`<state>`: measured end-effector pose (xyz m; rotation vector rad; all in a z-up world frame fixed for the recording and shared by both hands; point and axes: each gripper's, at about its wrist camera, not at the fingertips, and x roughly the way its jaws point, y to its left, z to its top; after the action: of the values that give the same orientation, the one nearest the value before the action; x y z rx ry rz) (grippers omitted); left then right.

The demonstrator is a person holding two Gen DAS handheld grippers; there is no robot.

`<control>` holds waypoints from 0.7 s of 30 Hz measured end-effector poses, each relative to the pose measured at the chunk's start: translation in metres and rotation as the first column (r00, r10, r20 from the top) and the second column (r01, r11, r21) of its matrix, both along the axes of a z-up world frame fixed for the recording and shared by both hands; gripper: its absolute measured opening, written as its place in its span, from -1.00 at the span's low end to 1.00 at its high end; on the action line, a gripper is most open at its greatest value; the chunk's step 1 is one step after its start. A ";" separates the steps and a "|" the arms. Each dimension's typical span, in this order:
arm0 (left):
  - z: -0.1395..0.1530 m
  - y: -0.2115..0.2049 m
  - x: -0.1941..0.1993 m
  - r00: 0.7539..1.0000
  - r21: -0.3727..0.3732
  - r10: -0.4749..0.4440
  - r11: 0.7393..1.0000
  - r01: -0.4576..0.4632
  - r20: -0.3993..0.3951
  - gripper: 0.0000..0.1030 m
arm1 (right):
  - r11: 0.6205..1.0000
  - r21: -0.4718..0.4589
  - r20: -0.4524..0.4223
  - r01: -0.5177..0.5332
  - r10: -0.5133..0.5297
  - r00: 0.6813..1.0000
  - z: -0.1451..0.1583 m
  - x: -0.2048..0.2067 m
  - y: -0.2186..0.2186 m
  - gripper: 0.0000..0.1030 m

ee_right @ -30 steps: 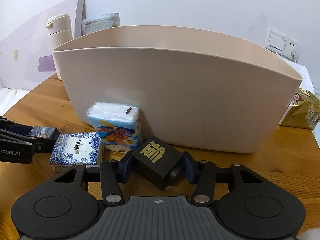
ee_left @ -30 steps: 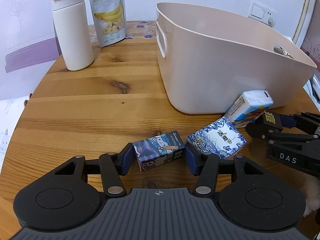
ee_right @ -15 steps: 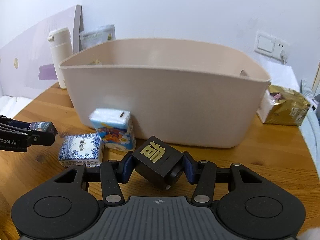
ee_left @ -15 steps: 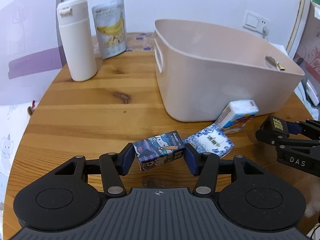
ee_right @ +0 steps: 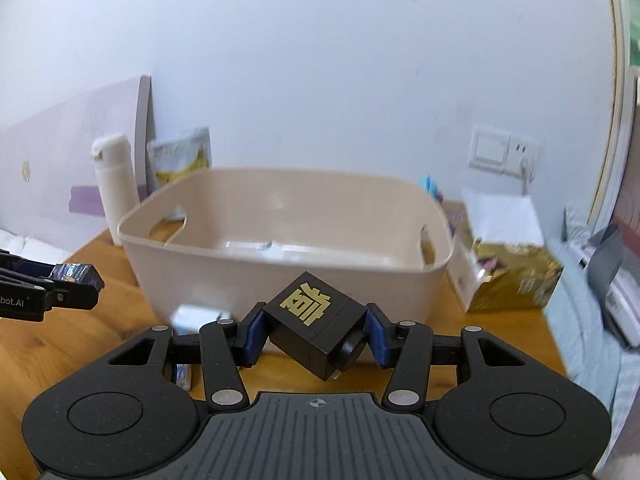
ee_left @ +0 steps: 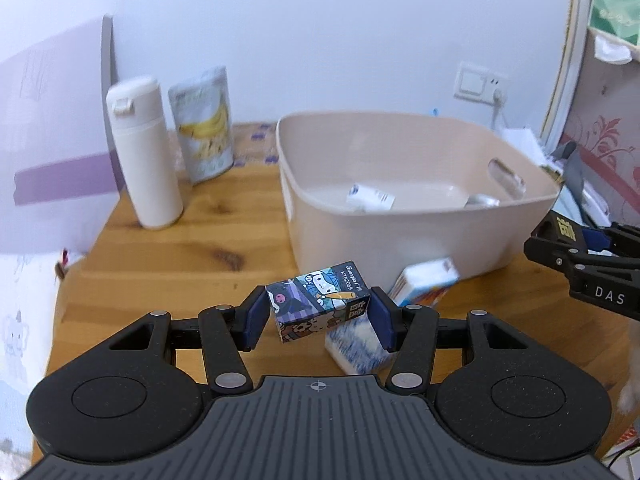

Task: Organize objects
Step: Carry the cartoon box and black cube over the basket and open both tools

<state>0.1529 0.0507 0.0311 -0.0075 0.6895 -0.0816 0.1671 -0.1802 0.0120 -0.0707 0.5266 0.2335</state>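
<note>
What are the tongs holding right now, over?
Left tongs shut on cartoon box. Right tongs shut on black cube. Both short of beige bin. Nothing blocking, over.

Left gripper (ee_left: pixel 319 317): fingers closed on the ends of a small printed carton (ee_left: pixel 319 307), which sits tilted between the blue pads and is held clear above the tabletop (ee_left: pixel 168 272). Right gripper (ee_right: pixel 316 333): fingers closed on a black cube (ee_right: pixel 316 330), held corner-up, tilted. Seen from the left wrist, the right gripper lies to the right of the carton, well apart.
</note>
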 end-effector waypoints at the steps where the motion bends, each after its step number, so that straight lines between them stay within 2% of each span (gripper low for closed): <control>1: 0.005 -0.001 0.001 1.000 0.005 -0.006 1.000 0.006 0.012 0.06 | 1.000 -0.002 0.015 0.003 -0.003 1.000 0.005 0.000 -0.002 -0.06; 11: 0.034 -0.019 0.023 0.995 0.029 -0.045 0.999 0.042 0.093 0.06 | 1.000 0.001 0.101 0.030 -0.030 0.994 0.036 0.014 -0.015 -0.06; 21: 0.043 -0.033 0.064 0.992 0.039 -0.067 0.997 0.063 0.107 0.06 | 0.999 -0.004 0.125 0.046 -0.045 0.991 0.046 0.044 -0.018 -0.06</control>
<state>0.2164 0.0179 0.0742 0.0536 0.5830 -0.1313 0.2112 -0.1986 0.0582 -0.0796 0.4036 0.1812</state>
